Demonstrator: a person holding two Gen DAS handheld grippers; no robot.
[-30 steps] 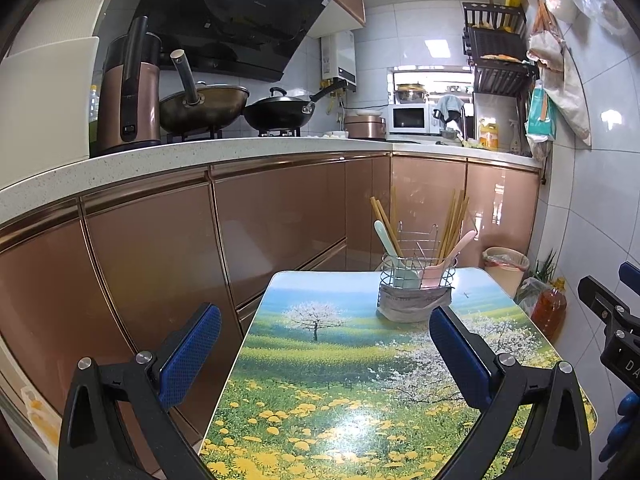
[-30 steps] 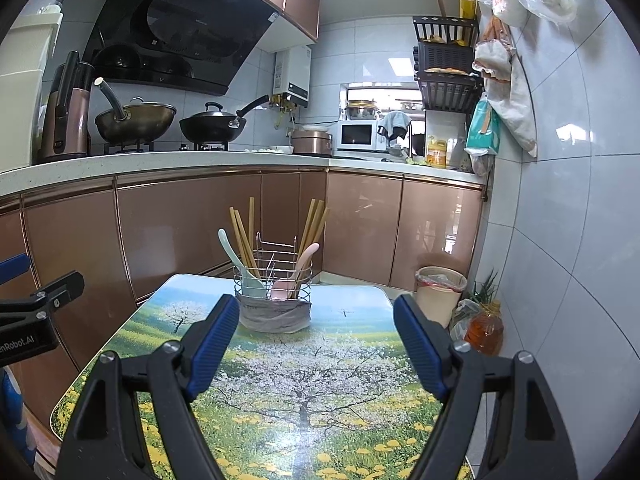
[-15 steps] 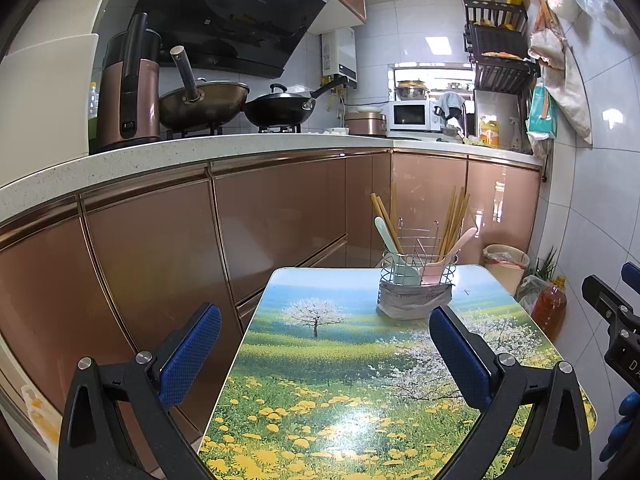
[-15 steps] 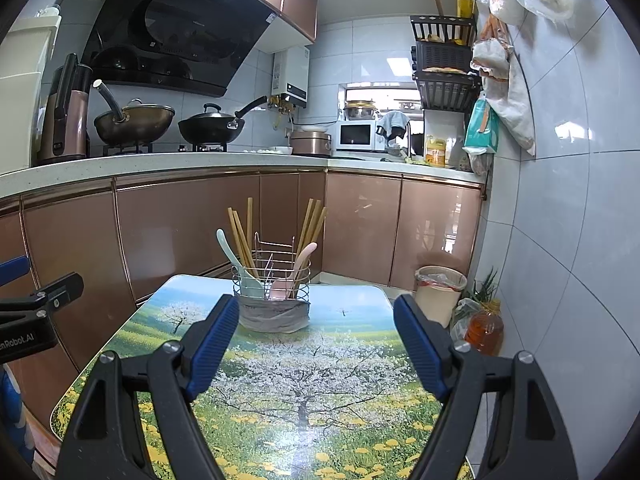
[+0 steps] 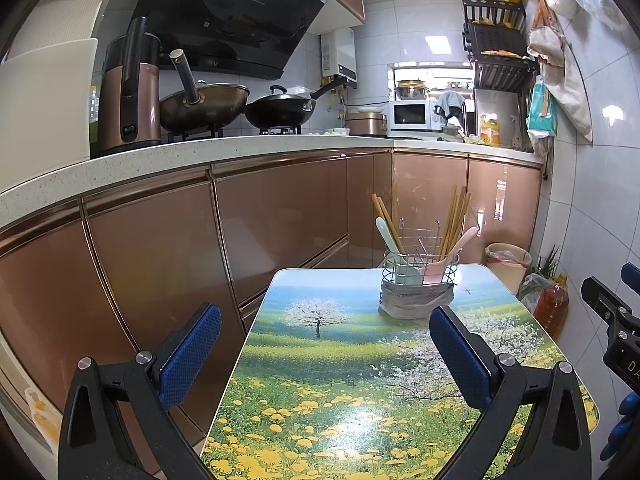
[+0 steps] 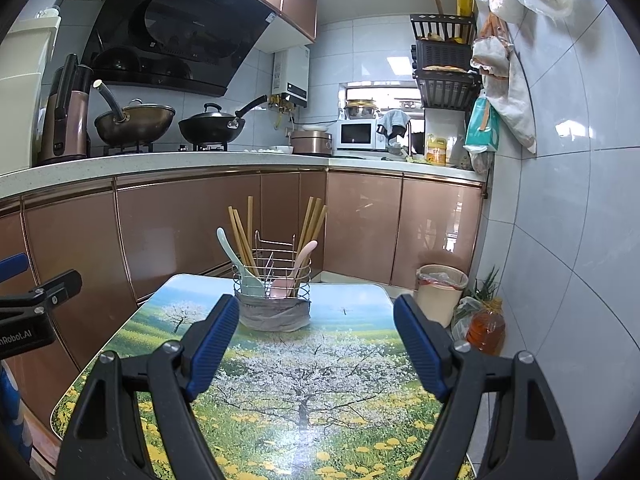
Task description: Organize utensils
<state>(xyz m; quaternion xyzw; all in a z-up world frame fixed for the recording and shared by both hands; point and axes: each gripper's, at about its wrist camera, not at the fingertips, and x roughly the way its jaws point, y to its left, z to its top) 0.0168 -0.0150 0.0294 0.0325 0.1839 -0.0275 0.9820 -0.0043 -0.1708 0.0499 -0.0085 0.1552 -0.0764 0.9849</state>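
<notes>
- A small kitchen: copper-coloured cabinets (image 5: 280,220) run under a pale speckled worktop (image 5: 240,152), and grey-white tiles cover the wall on the right.
- On the hob stand a bronze wok (image 5: 204,104) and a black lidded wok (image 5: 280,110); a microwave (image 5: 410,114) sits in the far corner.
- In the foreground is the desk (image 6: 280,400), its top printed with a blossoming tree and a meadow of yellow flowers.
- A wire utensil holder (image 6: 274,280) stands upright near the far edge of the desk, its base wrapped in grey material.
- Inside it: wooden chopsticks (image 6: 240,236) in two leaning groups, a pale green spoon (image 6: 240,264) on the left, a pink spoon (image 6: 294,268) on the right.
- Left hand-held gripper (image 5: 326,344): blue pads spread wide, nothing between them, above the near part of the desk, well short of the holder.
- Right hand-held gripper (image 6: 316,340): pads likewise spread and empty, aimed at the holder, not touching it.
- A bin (image 6: 440,288) and a bottle of oil (image 6: 486,330) stand on the floor by the right wall.
</notes>
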